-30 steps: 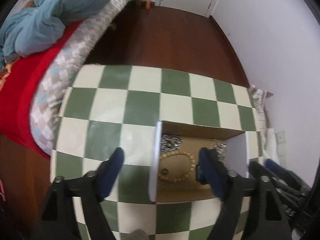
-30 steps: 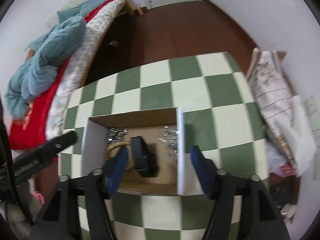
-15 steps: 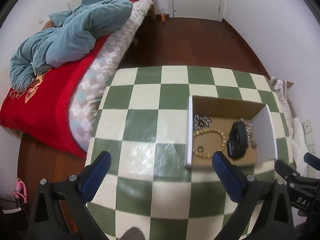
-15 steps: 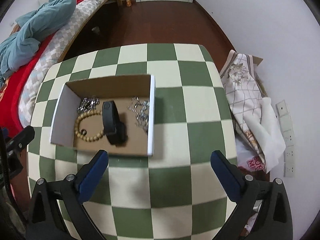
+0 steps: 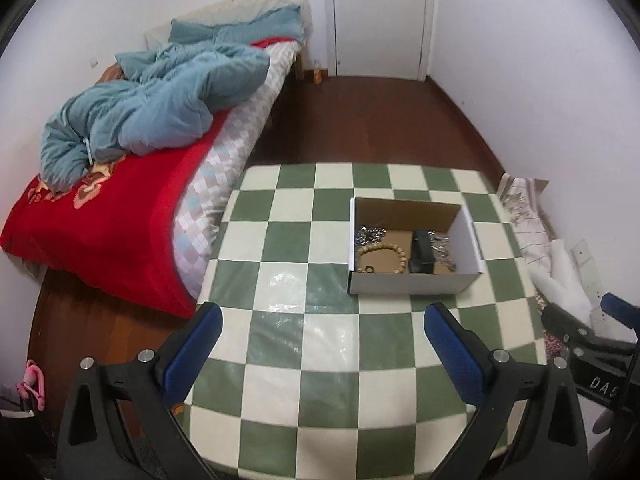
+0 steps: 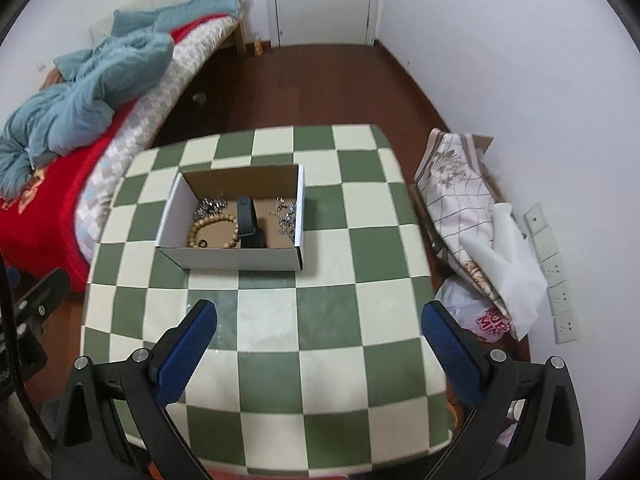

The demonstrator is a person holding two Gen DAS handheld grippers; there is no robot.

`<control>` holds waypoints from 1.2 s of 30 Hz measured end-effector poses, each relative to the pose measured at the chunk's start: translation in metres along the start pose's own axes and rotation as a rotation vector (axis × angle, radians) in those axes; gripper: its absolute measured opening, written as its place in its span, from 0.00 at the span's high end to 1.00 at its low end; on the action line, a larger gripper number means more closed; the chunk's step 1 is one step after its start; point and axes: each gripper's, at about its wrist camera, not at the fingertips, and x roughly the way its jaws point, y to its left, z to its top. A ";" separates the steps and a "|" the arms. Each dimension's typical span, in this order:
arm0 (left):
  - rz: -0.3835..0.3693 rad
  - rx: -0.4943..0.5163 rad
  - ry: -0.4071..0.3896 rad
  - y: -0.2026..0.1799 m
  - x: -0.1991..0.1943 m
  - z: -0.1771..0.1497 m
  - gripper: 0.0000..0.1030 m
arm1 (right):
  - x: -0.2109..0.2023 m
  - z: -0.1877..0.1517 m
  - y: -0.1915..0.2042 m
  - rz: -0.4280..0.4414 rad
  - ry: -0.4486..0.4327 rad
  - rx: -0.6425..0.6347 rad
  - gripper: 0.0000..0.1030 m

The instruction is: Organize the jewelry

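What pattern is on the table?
Green and cream checks on the table, clearest in the right wrist view.

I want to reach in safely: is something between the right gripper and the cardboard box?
Nothing visible. Only bare checkered table lies between the open right gripper and the cardboard box, which is open on top.

The surface (image 6: 328,312) wears a check of green and cream squares. On it the box (image 6: 236,258) is white outside and plain brown cardboard inside. In the box lie a tan bead bracelet (image 6: 212,230), a black band (image 6: 249,222) and silvery chains (image 6: 286,216). Both the left tongs (image 5: 320,340) and the right tongs (image 6: 318,338) have blue pads on black frames. The bed (image 5: 224,168) shows a red blanket (image 5: 108,236), a pale diamond-patterned mattress cover and a rumpled teal quilt (image 5: 160,100). The floor (image 6: 304,88) is dark reddish-brown wood.
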 end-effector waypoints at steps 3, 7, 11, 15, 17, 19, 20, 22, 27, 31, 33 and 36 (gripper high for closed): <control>-0.016 -0.006 -0.040 0.000 -0.032 -0.006 0.00 | -0.035 -0.008 -0.005 0.006 -0.048 0.009 0.00; -0.036 -0.005 -0.092 -0.001 -0.070 -0.009 0.00 | -0.083 -0.019 -0.009 0.010 -0.117 0.003 0.00; -0.054 -0.004 -0.145 -0.001 -0.107 -0.012 0.00 | -0.122 -0.028 -0.011 0.019 -0.173 0.004 0.00; -0.079 -0.009 -0.175 0.000 -0.134 -0.016 0.00 | -0.160 -0.037 -0.015 0.016 -0.232 0.009 0.00; -0.082 -0.006 -0.193 0.000 -0.148 -0.019 0.00 | -0.177 -0.042 -0.019 0.019 -0.257 0.014 0.00; -0.087 -0.009 -0.205 0.001 -0.157 -0.022 0.00 | -0.192 -0.046 -0.022 0.021 -0.279 0.020 0.00; -0.088 -0.013 -0.204 0.001 -0.160 -0.023 0.00 | -0.199 -0.048 -0.022 0.015 -0.289 0.018 0.00; -0.098 -0.018 -0.196 0.001 -0.164 -0.026 0.00 | -0.210 -0.050 -0.024 0.012 -0.300 0.018 0.00; -0.091 -0.005 -0.185 -0.002 -0.168 -0.030 0.00 | -0.229 -0.059 -0.026 0.012 -0.312 0.011 0.00; -0.075 -0.010 -0.177 -0.003 -0.166 -0.026 0.00 | -0.228 -0.054 -0.029 0.003 -0.305 0.012 0.00; -0.068 -0.012 -0.173 -0.004 -0.164 -0.022 0.00 | -0.222 -0.047 -0.031 -0.013 -0.290 0.018 0.00; -0.054 -0.020 -0.160 -0.007 -0.155 -0.012 0.00 | -0.211 -0.033 -0.034 -0.010 -0.268 0.027 0.00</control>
